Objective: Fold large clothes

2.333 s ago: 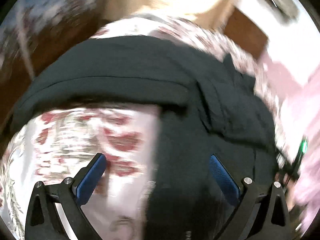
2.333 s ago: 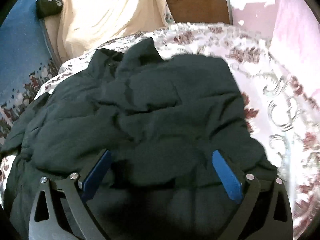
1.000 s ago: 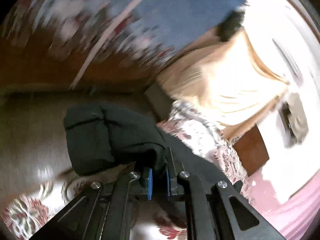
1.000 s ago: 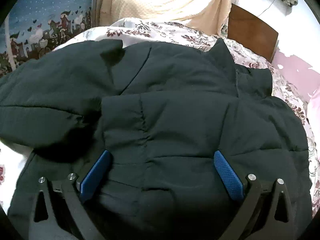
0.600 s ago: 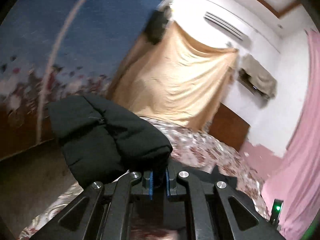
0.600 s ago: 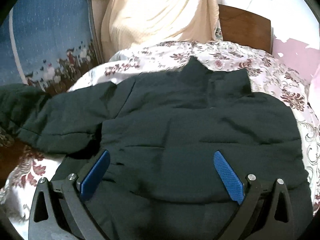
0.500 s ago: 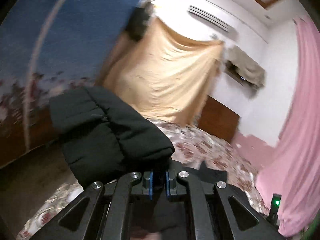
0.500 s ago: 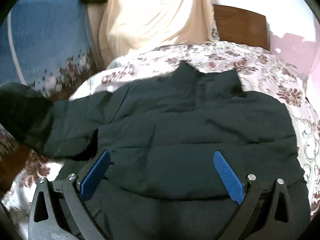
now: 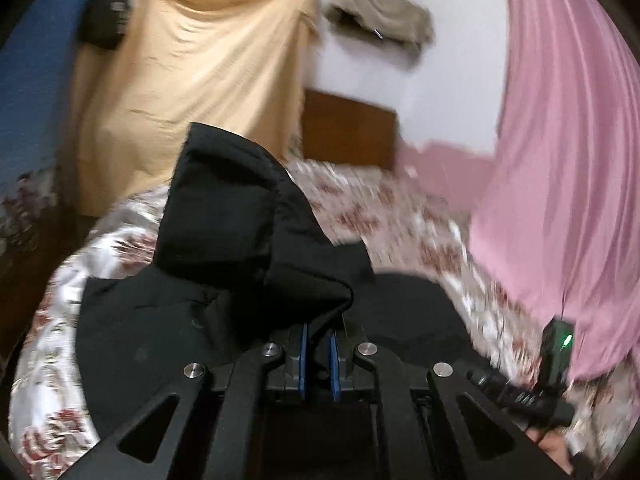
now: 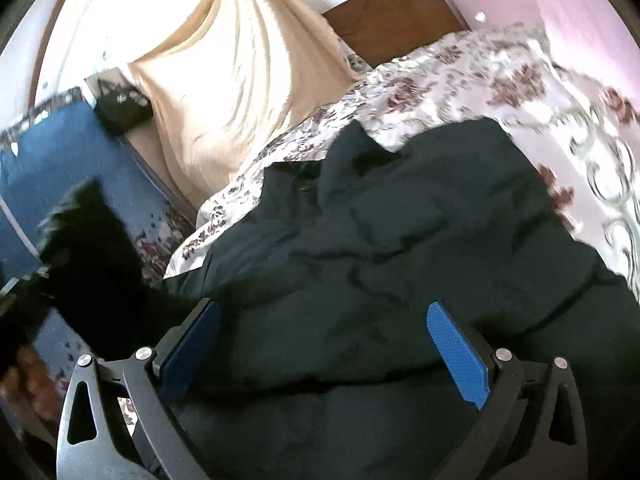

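Motion-blurred in both views, most of all along the flowered white-and-maroon bedspread [image 9: 404, 216] and at the left edge of the right wrist view, where a dark smeared shape cannot be told apart from its background. Cut off by the lower frame edge: the near hem of the large black quilted puffer jacket [image 10: 400, 248], hidden under the right claw's [image 10: 320, 344] frame. Spread flat across the bed, collar toward the brown wooden headboard [image 10: 392, 12], padded panels stitched into soft ridges, matte fabric rumpled into shallow creases. One black padded sleeve [image 9: 240, 216] lifted off the bed, bunched into a thick puffy roll with the cuff end standing up toward the hung tan cloth [image 9: 192, 92]. Left claw [image 9: 318, 354] clamped on the sleeve, blue ribbed pads nearly together with only a pinch of black fabric between them. Right claw spread wide over the jacket's body, blue textured fingers [image 10: 460, 350] well apart with nothing between; contact with the fabric beneath not clear. Glossy pink curtain [image 9: 560, 160] hanging in long folds at the right, a blue patterned wall covering [image 10: 60, 168] at the left, a dark object hung on it too blurred to name.
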